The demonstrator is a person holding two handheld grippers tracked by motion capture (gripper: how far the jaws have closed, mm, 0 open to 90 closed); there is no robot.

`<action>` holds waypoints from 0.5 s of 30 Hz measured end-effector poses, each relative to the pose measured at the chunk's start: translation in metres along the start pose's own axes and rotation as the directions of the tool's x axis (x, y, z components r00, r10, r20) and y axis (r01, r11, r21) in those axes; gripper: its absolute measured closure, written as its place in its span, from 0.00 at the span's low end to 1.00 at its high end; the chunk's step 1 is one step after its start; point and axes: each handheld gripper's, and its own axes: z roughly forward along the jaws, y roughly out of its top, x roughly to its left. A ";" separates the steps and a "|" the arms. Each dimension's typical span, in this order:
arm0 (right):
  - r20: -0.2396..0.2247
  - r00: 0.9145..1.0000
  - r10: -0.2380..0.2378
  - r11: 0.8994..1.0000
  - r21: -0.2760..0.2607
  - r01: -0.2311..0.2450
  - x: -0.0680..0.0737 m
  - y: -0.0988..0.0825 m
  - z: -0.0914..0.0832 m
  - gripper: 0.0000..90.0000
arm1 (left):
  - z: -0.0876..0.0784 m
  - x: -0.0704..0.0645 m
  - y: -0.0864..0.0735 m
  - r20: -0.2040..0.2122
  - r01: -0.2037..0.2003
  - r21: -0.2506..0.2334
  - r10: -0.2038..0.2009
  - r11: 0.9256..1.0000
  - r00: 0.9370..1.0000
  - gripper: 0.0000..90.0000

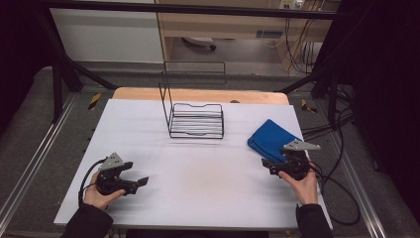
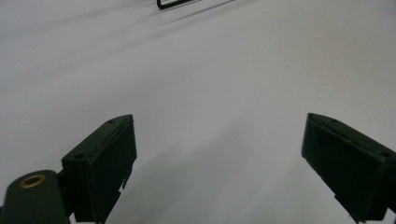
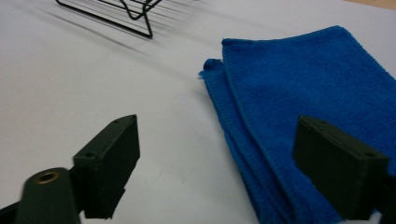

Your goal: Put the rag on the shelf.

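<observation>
A folded blue towel (image 1: 270,138) (image 3: 303,88) lies on the white tabletop (image 1: 198,173) at the right. A hand holds my right gripper (image 1: 268,166) (image 3: 217,126) just at the towel's near corner. Its jaws stand wide apart and the pads press on nothing; the towel's folded edge runs between them and under the right-hand jaw. A black wire rack (image 1: 196,121) (image 3: 116,14) stands at the back middle, its tall end frame on the left. At the front left, my left gripper (image 1: 140,182) (image 2: 219,126) rests low over bare tabletop, open and with nothing between its jaws.
Behind the white sheet a strip of the wooden table edge (image 1: 198,94) shows. Cables (image 1: 341,191) trail off the right side. Black frame bars (image 1: 64,69) stand at the back corners. The rack's corner (image 2: 175,3) is far ahead of the left gripper.
</observation>
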 end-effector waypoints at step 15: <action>0.034 0.996 -0.079 0.988 0.134 0.074 -0.022 0.002 0.037 0.58 | 0.000 0.001 0.000 -0.002 0.003 0.002 -0.003 1.000 1.000 0.12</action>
